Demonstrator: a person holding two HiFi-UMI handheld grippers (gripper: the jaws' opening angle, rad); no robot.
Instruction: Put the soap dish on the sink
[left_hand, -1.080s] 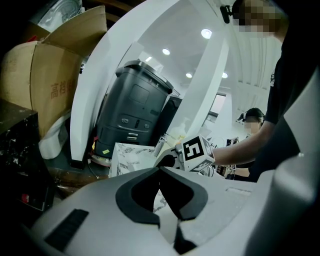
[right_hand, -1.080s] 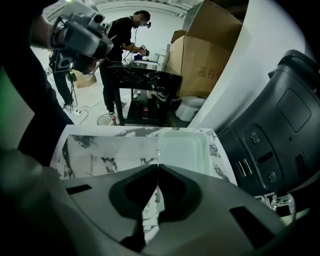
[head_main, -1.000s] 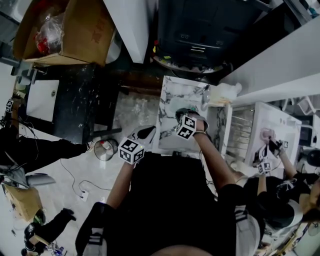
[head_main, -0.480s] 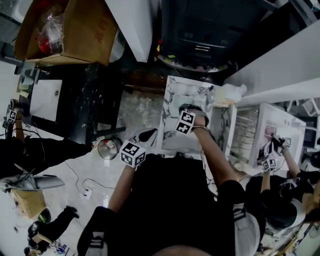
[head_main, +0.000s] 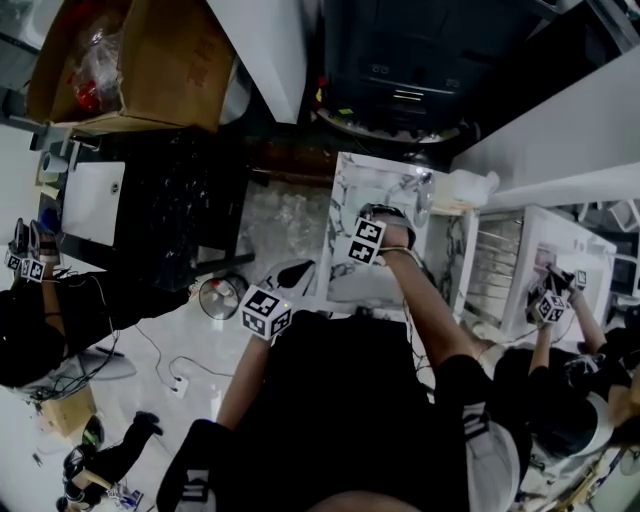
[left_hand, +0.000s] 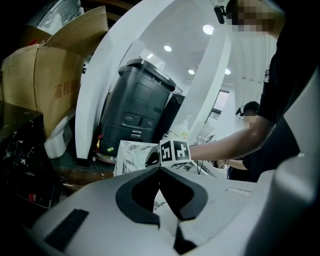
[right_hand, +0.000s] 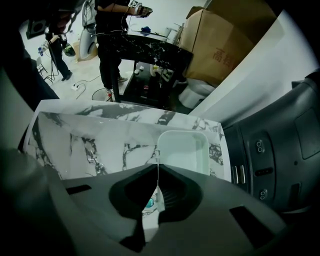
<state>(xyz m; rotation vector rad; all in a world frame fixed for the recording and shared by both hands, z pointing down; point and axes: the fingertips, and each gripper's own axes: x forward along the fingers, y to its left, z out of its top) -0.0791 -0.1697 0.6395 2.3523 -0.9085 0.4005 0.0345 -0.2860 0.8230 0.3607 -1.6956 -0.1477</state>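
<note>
Soap dish (right_hand: 182, 150) is straight out in front of the right gripper (right_hand: 157, 170), which has its jaws pinched together on the near rim, with just that thin wall between them. The rest of the dish pokes forward over the marble-patterned sink top (right_hand: 90, 140). I honestly can't tell if the bottom is touching the marble or floating just above it. It looks like thin, pale, see-through plastic, so my guess is it's very light, fairly stiff and smooth enough to be a bit slippery. Since it's held by one rim only, it could pivot or slide in the jaws if it bumps anything. That near rim seems like the only sensible place to take hold, since the walls are thin and the inside is an open tray. For room, there's loads of bare marble to the gripper's left and underneath it. On the gripper's right the sink top ends just past the dish, and a dark machine (right_hand: 280, 145) stands right beyond that edge, so that's the side I'd watch. The far edge of the marble is just ahead of the dish's front rim too. The left gripper (left_hand: 160, 169) is closed up on nothing and hangs back, with the right one's marker cube (left_hand: 175, 151) ahead of it.
</note>
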